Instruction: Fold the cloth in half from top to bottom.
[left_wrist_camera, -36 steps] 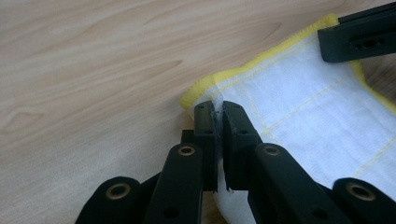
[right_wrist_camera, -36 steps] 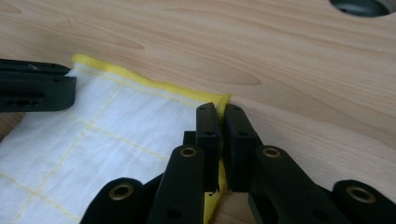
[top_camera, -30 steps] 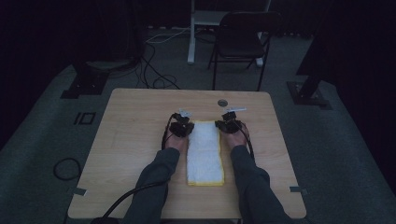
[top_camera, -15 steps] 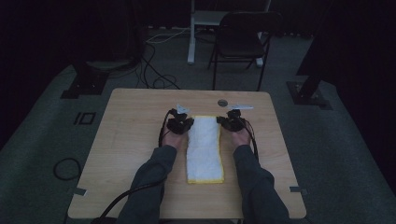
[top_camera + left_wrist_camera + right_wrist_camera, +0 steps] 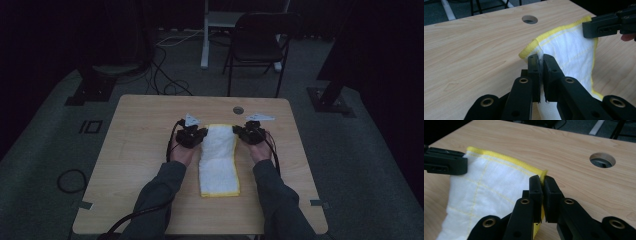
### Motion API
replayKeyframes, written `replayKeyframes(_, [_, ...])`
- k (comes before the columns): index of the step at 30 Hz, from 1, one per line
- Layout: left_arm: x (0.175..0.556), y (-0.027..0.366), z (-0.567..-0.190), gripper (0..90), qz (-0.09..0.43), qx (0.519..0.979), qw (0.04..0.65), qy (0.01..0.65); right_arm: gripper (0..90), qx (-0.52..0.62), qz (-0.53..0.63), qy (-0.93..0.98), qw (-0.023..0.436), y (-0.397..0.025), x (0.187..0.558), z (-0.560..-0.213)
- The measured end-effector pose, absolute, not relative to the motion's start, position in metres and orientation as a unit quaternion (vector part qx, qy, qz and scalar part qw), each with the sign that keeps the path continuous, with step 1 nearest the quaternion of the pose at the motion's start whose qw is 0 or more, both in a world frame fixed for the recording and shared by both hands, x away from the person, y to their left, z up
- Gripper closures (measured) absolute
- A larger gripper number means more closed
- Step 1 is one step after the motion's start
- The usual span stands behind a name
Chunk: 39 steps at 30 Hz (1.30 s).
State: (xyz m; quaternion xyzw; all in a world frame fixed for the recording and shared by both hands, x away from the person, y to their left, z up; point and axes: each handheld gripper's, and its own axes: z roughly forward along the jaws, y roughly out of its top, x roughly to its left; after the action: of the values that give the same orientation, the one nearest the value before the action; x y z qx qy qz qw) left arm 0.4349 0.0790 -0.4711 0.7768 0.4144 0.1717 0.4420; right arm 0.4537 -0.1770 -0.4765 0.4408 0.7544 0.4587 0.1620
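Left gripper (image 5: 540,65) clamped on far left corner of yellow-edged white towel (image 5: 218,156); right gripper (image 5: 543,187) clamped on far right corner; both corners raised off wooden table (image 5: 140,150)

Dim lab or recording studio, not home. Light wooden table (image 5: 150,165) stands alone on grey carpet (image 5: 45,165), round cable hole (image 5: 238,109) near far edge. Dark curtains or walls all round. Black stand bases (image 5: 92,87) on floor at both sides of table, as for camera or light rigs. Loose cables (image 5: 165,75) run across carpet behind table; coiled cable (image 5: 70,180) at left. Black folding chair (image 5: 257,47) and white desk leg (image 5: 205,40) at back.
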Motion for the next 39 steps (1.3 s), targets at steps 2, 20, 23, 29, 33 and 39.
replayKeyframes(2, [0.431,0.081,-0.471,86.0,0.17,0.773,0.449,0.414,87.0,0.438,0.461,0.754,0.163,-0.177,0.452,-0.476])
replayKeyframes(20, [0.396,0.089,-0.461,86.6,0.171,0.765,0.475,0.401,87.7,0.409,0.483,0.756,0.168,-0.179,0.418,-0.462])
replayKeyframes(23, [0.389,0.091,-0.461,86.6,0.17,0.762,0.48,0.401,87.7,0.406,0.485,0.756,0.167,-0.179,0.415,-0.46])
replayKeyframes(29, [0.375,0.098,-0.463,86.6,0.169,0.758,0.485,0.402,87.7,0.393,0.494,0.759,0.161,-0.177,0.401,-0.456])
replayKeyframes(33, [0.367,0.102,-0.466,86.5,0.163,0.755,0.489,0.405,87.7,0.386,0.495,0.762,0.159,-0.175,0.394,-0.457])
replayKeyframes(39, [0.359,0.105,-0.47,86.5,0.158,0.755,0.492,0.404,87.7,0.382,0.494,0.766,0.154,-0.173,0.386,-0.461])
